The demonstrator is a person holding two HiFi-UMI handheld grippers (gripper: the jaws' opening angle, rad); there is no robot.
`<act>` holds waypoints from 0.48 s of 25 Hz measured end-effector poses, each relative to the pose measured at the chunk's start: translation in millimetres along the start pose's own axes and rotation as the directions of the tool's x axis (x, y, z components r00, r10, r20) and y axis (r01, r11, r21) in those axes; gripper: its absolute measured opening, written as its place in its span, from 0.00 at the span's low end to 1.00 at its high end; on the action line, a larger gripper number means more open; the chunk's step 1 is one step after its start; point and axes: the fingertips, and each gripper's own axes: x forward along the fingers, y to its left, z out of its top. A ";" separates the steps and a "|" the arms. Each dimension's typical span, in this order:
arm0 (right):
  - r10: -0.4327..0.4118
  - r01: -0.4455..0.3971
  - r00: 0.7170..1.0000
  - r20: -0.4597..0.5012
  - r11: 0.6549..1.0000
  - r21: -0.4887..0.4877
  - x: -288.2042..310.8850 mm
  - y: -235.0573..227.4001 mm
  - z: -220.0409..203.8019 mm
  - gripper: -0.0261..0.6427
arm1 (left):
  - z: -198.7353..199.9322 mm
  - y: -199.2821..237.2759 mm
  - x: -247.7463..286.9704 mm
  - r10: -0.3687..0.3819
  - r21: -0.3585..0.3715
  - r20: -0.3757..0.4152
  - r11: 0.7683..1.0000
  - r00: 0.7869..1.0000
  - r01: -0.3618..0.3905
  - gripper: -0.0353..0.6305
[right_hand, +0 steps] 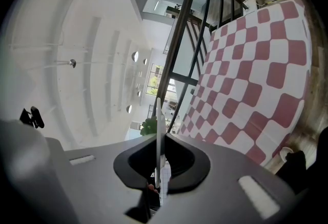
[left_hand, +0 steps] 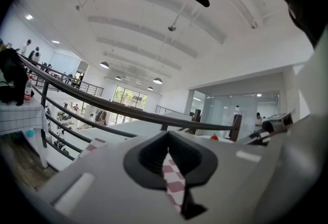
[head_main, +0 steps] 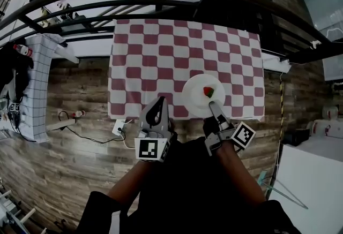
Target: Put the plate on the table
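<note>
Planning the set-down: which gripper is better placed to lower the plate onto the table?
Right: the right gripper is clamped on the rim of the white plate over the checkered tablecloth; the left gripper is shut and empty.

- The table [head_main: 161, 67] stands at my 12 o'clock, covered edge to edge by a red-and-white checked cloth [head_main: 230, 56].
- A white plate [head_main: 194, 96] shows over the table's 5 o'clock part, near the front edge. I cannot tell whether it rests on the cloth.
- The wood-plank floor [head_main: 69, 163] spreads around the table. A black cable [head_main: 91, 135] and a white plug block [head_main: 118, 128] lie on it off the table's 7 o'clock corner.
</note>
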 end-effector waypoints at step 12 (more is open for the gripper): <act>-0.012 0.012 1.000 0.011 1.000 0.003 -2.9 4.1 -6.6 0.06 | 5.6 2.0 -4.6 -0.008 -0.007 0.012 1.000 1.000 0.008 0.07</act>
